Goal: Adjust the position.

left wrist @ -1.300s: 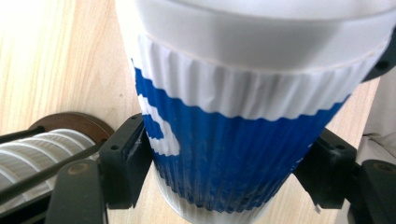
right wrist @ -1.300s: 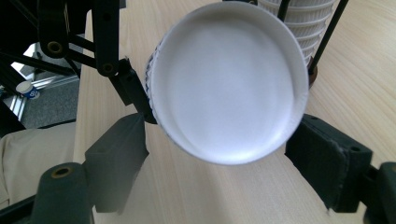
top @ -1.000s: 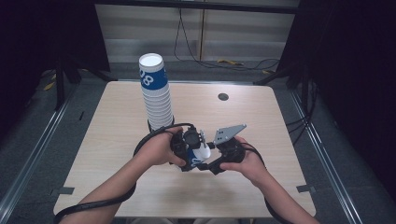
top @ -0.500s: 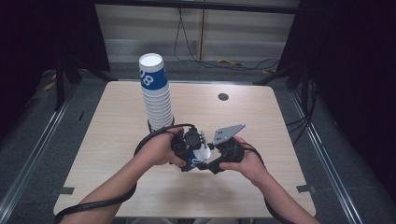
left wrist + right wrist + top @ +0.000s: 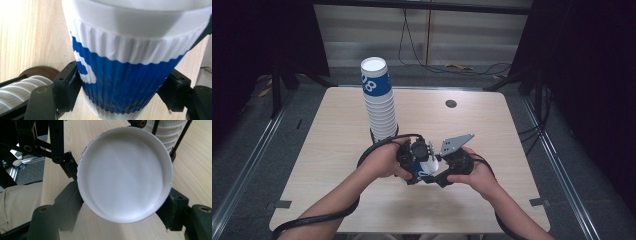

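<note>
A pale wooden bench point(image 5: 337, 150) stands in a dark room with cables on the floor behind it. A tall cup stack point(image 5: 379, 102) rises near the far left of the bench. Near the front edge, both hands meet over one blue-and-white cup point(image 5: 130, 75). The left gripper point(image 5: 412, 162) has its fingers point(image 5: 68, 87) clamped on the cup's ribbed blue wall. The right gripper point(image 5: 447, 167) faces the cup's white end; its fingers point(image 5: 68, 202) have just been closing, then eased a little, and now press on the rim from both sides.
</note>
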{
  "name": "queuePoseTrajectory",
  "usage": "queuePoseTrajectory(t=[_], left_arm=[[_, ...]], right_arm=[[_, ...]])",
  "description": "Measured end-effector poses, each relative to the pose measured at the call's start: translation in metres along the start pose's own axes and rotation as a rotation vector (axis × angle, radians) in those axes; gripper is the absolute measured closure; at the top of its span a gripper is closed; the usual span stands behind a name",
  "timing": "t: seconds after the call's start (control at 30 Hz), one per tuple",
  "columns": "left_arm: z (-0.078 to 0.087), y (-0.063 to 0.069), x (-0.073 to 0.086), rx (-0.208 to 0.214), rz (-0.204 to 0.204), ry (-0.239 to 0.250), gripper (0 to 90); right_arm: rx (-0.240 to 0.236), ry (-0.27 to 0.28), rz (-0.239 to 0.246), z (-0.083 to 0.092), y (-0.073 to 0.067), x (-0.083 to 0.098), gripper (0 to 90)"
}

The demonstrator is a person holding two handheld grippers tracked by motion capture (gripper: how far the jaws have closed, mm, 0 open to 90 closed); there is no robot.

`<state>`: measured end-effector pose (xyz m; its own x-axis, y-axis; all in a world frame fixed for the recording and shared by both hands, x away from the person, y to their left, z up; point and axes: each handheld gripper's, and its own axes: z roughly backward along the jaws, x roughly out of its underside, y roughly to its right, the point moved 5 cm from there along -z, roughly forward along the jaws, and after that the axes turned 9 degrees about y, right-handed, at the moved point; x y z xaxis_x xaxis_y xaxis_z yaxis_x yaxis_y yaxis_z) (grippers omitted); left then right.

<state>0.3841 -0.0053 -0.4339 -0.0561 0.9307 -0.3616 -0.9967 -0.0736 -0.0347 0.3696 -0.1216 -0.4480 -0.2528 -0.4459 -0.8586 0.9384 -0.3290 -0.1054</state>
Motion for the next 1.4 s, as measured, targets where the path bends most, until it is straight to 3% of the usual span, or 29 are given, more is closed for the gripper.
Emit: queuePoseTrajectory(t=[0.17,0.4,0.63,1.03,1.2,1.4], left_arm=[[-0.0008,0.0000,0.0003,0.001,0.014,0.015,27.4],[-0.0023,-0.0002,0.0008,0.008,0.002,0.040,25.3],[-0.0001,-0.0016,0.0016,0.011,0.004,0.062,24.1],[0.0028,0.0015,0.0013,0.018,-0.014,0.004,27.2],[-0.0002,0.0009,0.0008,0.019,-0.027,-0.013,27.4],[-0.0037,0.0022,0.0009,0.015,-0.045,-0.011,27.3]], right_arm=[[0.003,0.001,0.008,0.0008,0.0005,0.0003,29.5],[0.004,-0.008,0.029,0.0031,-0.0001,0.0014,31.2],[0.006,0.010,0.021,0.0058,0.0003,0.0020,31.7],[-0.020,0.019,0.005,0.0043,-0.0021,-0.0011,29.6],[-0.028,0.018,-0.009,0.0022,-0.0042,-0.0041,21.6],[-0.028,0.042,-0.021,0.0010,-0.0029,-0.0072,28.3]])
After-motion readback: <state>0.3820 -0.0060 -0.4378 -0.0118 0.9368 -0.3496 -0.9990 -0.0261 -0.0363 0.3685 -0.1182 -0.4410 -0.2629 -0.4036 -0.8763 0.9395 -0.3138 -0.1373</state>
